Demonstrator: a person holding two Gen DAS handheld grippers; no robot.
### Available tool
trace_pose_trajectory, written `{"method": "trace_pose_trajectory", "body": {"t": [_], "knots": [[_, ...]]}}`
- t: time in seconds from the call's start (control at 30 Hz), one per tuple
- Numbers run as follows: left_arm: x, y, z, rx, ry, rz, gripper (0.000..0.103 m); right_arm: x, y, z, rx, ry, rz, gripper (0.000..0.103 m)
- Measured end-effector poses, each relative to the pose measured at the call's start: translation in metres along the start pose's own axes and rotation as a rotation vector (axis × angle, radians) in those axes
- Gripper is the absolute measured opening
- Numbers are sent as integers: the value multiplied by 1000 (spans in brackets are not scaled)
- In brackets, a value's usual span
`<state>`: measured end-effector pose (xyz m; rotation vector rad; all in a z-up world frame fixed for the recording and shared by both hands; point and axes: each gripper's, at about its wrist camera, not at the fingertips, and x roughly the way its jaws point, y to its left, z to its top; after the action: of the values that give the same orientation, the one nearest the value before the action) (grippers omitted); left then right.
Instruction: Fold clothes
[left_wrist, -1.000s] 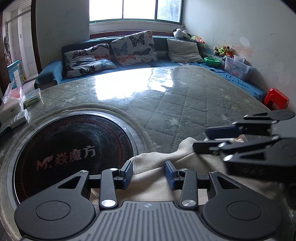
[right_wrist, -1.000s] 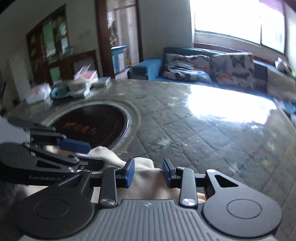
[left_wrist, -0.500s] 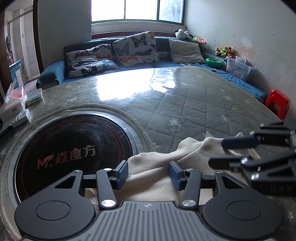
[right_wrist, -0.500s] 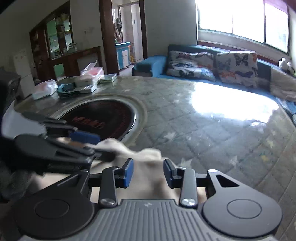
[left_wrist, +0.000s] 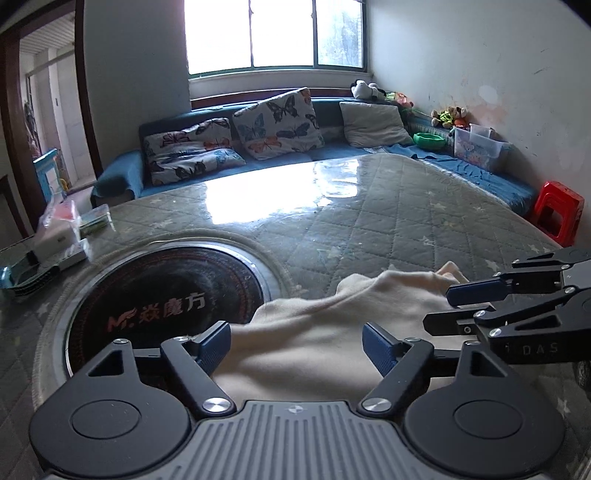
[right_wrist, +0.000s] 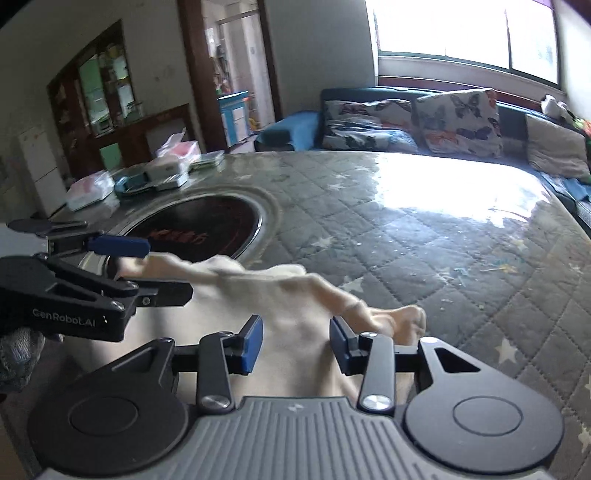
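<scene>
Wider now, the left tongs (left_wrist: 296, 341) have just been opening over the cream cloth (left_wrist: 325, 332) lying on the tabletop (left_wrist: 369, 229) between both tongs, letting go, while the right tongs (right_wrist: 295, 341) sit partly apart around a bunched fold, so this fold looks done.

daylight from window (left_wrist: 273, 33) | glare on table (left_wrist: 258, 199) | fisheye edges, perhaps slight blur

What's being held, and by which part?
Left gripper holds nothing; its jaws have just been opening over the cream garment. Right gripper straddles its bunched edge; grip unclear.
</scene>
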<state>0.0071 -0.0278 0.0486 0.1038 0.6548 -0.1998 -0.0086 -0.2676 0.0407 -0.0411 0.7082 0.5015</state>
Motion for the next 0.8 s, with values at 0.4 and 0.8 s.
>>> {"method": "trace_pose_trajectory", "body": {"t": [0.4, 0.8], "knots": [[-18, -10, -37, 35, -10, 68, 81, -13, 39, -23, -162, -20, -24, 41], [-25, 16, -61, -83, 0, 86, 82, -27, 26, -38, -144, -15, -64, 41]]}}
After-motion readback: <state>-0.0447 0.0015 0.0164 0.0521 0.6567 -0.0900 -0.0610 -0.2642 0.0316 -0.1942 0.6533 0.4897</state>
